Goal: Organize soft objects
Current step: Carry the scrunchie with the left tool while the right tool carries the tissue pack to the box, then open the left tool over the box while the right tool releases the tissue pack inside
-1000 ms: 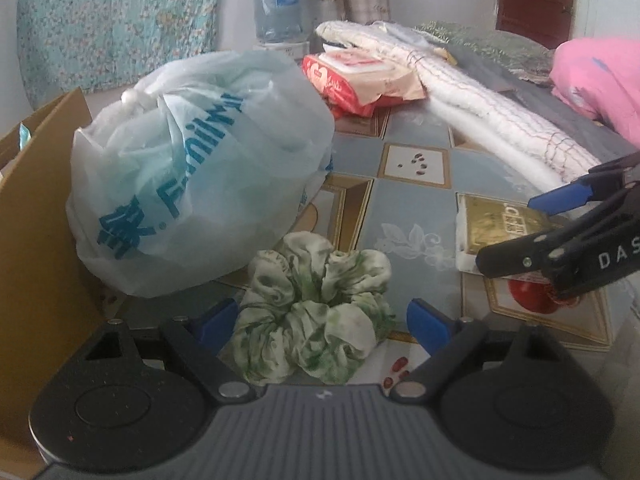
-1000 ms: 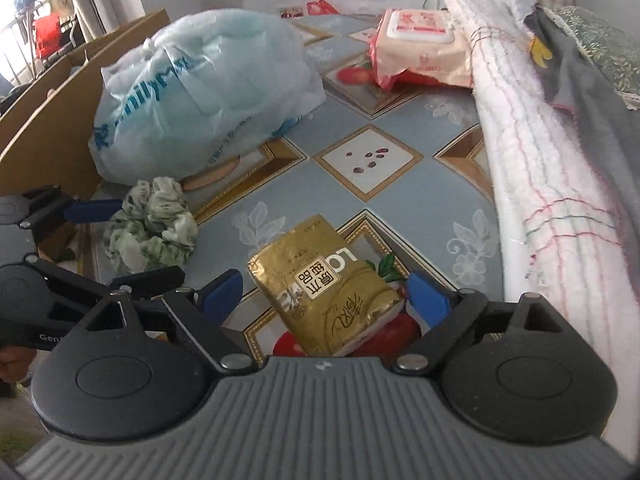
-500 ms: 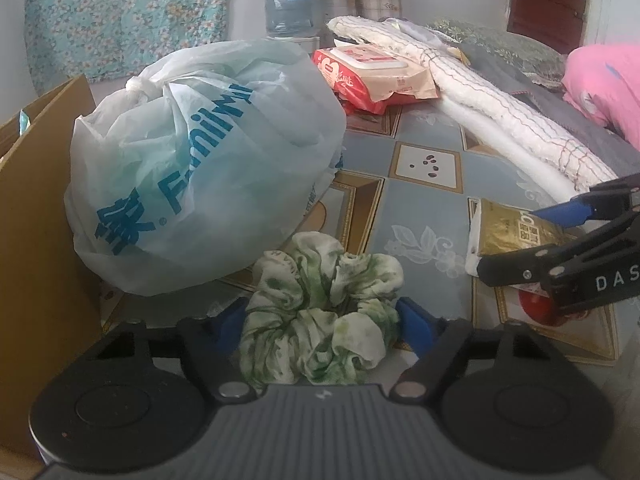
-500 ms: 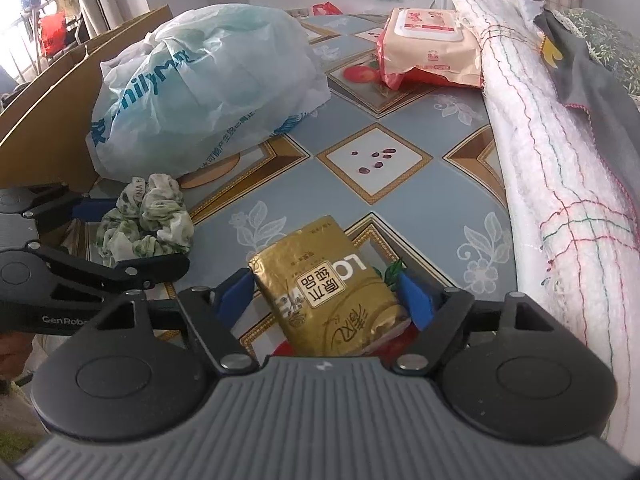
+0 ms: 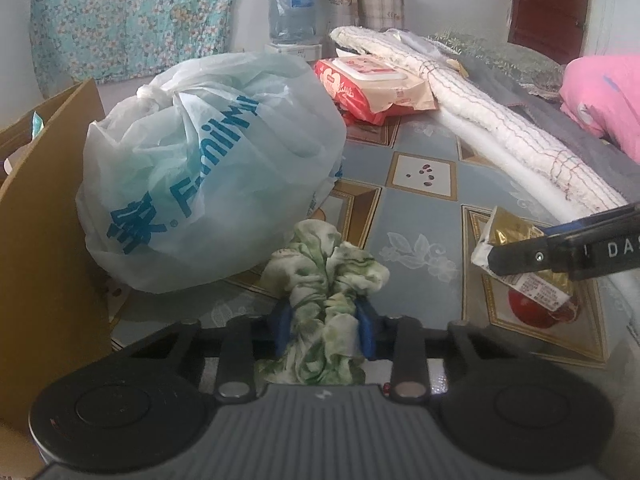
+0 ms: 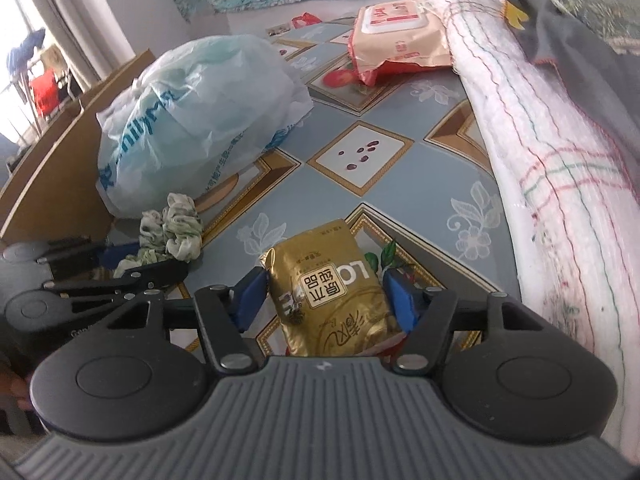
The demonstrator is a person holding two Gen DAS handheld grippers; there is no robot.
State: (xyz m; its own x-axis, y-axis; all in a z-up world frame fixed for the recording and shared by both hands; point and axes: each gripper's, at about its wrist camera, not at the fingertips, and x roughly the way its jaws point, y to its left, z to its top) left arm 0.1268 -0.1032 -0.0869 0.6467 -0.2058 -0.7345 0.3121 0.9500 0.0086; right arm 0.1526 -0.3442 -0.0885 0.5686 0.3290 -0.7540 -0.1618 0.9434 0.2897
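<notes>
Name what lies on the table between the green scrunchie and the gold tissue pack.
Nothing: between the scrunchie and the gold tissue pack there is only bare patterned tablecloth, shown in both wrist views.

Water jug point(image 5: 291, 10) by wall; cardboard box point(image 5: 38, 208) at left.

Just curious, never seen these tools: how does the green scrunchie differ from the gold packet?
The scrunchie is crumpled green-and-white cloth, bunched narrow by the left gripper; the gold packet is a smooth, shiny printed pouch keeping its blocky shape in the right gripper. Both jaws have just been closing, and both things lie on the patterned tabletop.
</notes>
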